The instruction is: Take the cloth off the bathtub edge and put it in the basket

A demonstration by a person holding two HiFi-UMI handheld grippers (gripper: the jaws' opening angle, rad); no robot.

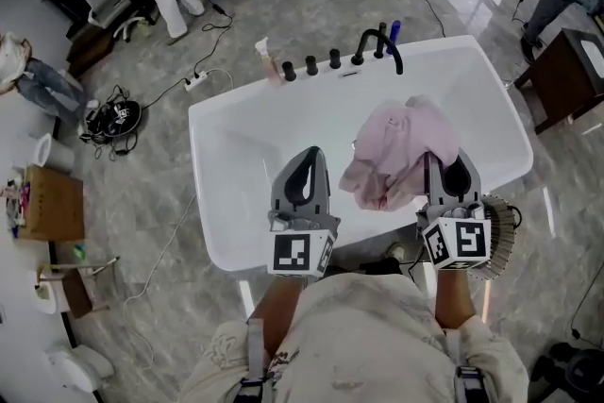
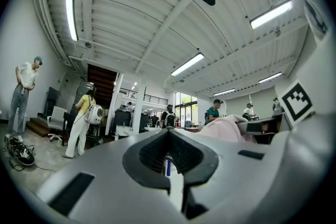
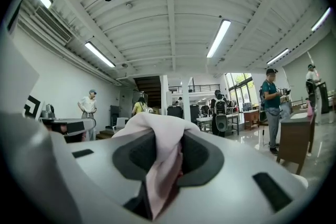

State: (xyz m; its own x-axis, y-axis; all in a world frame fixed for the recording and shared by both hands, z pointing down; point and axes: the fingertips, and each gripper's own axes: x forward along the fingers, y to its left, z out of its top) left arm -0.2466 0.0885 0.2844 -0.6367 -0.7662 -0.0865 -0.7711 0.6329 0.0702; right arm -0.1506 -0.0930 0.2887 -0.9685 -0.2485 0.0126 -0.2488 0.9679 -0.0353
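Observation:
The pink cloth (image 1: 401, 151) hangs bunched in the air above the white bathtub (image 1: 203, 165), lifted off its edge. My right gripper (image 1: 444, 160) is shut on it; in the right gripper view the cloth (image 3: 163, 165) runs between the jaws and drapes over the tips of the right gripper (image 3: 165, 131). My left gripper (image 1: 307, 156) hovers over the tub to the cloth's left, jaws together and empty. In the left gripper view the left gripper (image 2: 168, 131) points level, and the cloth (image 2: 231, 126) shows at its right. A basket (image 1: 502, 226) peeks out just behind the right gripper's marker cube.
A black faucet (image 1: 377, 42) with knobs, a pink bottle (image 1: 267, 57) and a blue bottle (image 1: 394, 31) stand along the tub's far rim. A dark wooden cabinet (image 1: 571, 71) is at the right. Cables and a power strip (image 1: 196, 82) lie on the floor at the left. Several people stand around.

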